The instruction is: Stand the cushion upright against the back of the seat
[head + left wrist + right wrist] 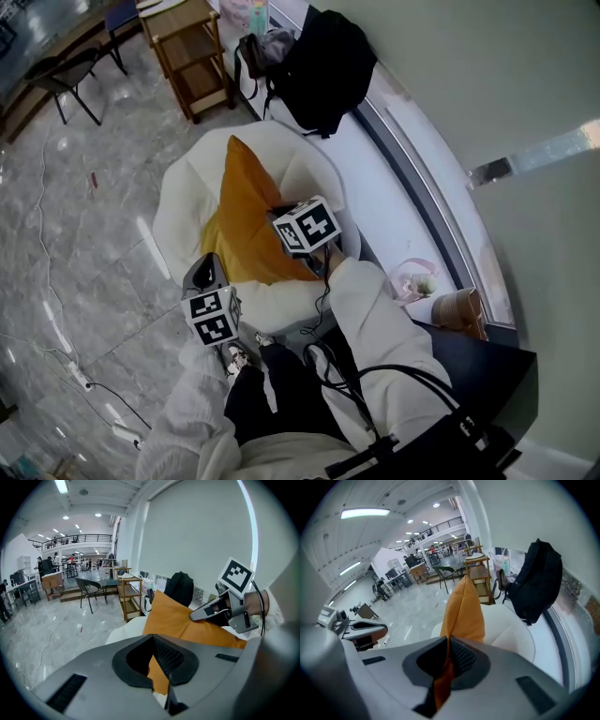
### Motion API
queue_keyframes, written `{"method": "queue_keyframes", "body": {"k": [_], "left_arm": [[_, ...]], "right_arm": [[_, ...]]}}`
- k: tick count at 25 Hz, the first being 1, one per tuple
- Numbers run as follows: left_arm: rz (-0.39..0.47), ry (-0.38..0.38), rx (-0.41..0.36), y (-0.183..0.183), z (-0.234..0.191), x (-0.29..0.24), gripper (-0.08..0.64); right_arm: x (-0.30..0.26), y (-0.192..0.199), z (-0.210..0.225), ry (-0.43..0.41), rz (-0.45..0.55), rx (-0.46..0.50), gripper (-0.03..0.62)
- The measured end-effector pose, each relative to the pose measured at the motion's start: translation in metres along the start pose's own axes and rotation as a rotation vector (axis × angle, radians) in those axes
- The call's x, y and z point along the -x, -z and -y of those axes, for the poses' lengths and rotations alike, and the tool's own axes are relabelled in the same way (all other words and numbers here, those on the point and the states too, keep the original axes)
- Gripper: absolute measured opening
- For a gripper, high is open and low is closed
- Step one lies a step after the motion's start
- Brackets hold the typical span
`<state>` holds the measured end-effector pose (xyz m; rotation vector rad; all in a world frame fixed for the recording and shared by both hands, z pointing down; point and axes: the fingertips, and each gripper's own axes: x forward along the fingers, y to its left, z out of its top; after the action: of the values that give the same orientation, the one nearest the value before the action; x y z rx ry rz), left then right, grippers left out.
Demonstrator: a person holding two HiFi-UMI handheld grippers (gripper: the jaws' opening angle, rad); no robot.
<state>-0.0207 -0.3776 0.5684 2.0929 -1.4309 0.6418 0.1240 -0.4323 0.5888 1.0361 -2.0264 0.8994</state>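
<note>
The cushion (246, 211) rests in the seat (178, 202), one corner toward the seat's back. The left tool (157, 667) is at its near left corner, the right tool (446, 660) at its right. Behind the seat, a backpack (323, 70) sits on the ledge (375, 178), with a shelf unit (192, 56) left of it.

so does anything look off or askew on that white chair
Only the orange cushion: it sits slanted across the white chair, one corner poking toward the backrest, not standing flat against it. The left gripper and right gripper are each shut on its near edge. Nothing spilled or damaged shows.
</note>
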Motion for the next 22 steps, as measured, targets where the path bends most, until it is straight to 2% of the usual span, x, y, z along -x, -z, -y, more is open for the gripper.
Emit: {"method": "queue_keyframes", "body": {"k": [4,6,11,15,17,22], "left_arm": [[-0.037,0.009,0.015,0.021,0.002,-0.005,-0.003],[-0.061,0.015,0.016,0.033,0.003,-0.008,-0.003],[-0.106,0.021,0.009,0.048,0.003,-0.014,-0.003],[-0.102,0.030,0.005,0.043,0.006,-0.020,-0.003],[-0.100,0.037,0.000,0.042,0.008,-0.022,-0.003],[-0.116,0.050,-0.003,0.047,0.014,-0.026,-0.003]], "right_arm": [[-0.022,0.037,0.036,0.095,-0.038,-0.088,0.069],[-0.026,0.046,0.049,0.149,-0.006,-0.095,0.069],[-0.031,0.035,0.064,0.181,0.053,-0.122,0.071],[-0.027,0.022,0.087,0.258,0.093,-0.135,0.091],[-0.026,0.021,0.093,0.263,0.103,-0.149,0.099],[-0.020,0.025,0.105,0.279,0.124,-0.185,0.170]]}}
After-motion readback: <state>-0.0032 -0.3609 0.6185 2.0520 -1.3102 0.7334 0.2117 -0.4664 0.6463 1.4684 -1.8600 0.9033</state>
